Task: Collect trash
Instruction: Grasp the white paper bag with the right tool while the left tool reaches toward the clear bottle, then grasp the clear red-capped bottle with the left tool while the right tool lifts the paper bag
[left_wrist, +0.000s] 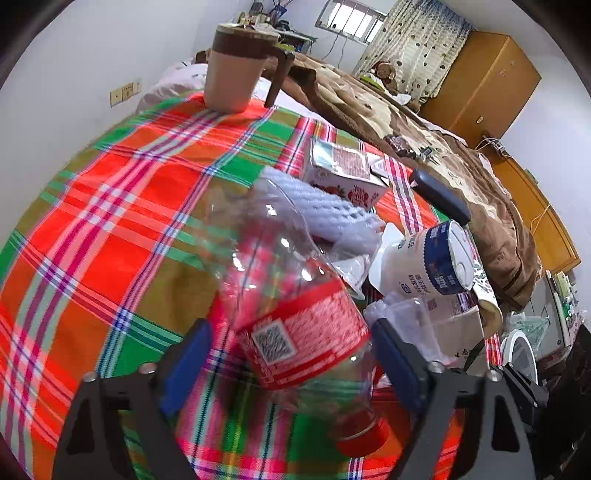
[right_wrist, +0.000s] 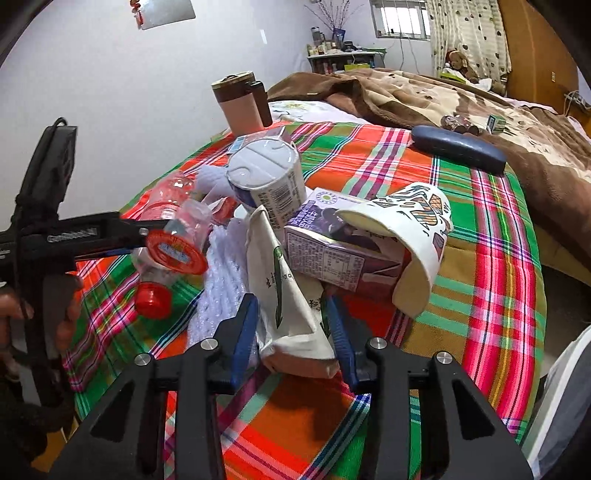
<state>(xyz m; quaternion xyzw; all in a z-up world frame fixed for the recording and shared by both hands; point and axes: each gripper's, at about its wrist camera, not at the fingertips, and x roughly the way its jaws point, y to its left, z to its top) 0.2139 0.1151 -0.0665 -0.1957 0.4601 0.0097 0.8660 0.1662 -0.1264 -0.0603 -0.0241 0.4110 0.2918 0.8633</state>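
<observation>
Between the blue pads of the left gripper (left_wrist: 291, 363) lies a clear plastic bottle (left_wrist: 295, 314) with a red label and a red cap; the pads sit on either side of the label band, yet a sliver of gap shows at each side in the left wrist view, so whether the claw is actually clenched on the bottle or merely straddling it I cannot tell. In the right wrist view the bottle sits off the plaid tablecloth (right_wrist: 480, 229), tilted with its cap end lowest, and the left gripper's black arm reaches it from the side. The right gripper (right_wrist: 291, 325) has its pads pressed against both sides of a crumpled cream paper bag (right_wrist: 280, 280) with green print, grasping it at the near edge of the trash pile. Just behind the bag, a purple drink carton (right_wrist: 332, 251) leans, and a flattened patterned paper cup (right_wrist: 413, 236) drapes over the carton's far end. Beside the bag, toward the bottle, lies white foam netting (right_wrist: 225, 280). A white tub (right_wrist: 266, 177) with a blue band stands behind the carton. Past the pile, a lidded pink mug (right_wrist: 240, 103) stands at the cloth's far edge, and a dark blue case (right_wrist: 458, 147) lies well apart from the bottle, near a brown blanket (right_wrist: 443, 92).
</observation>
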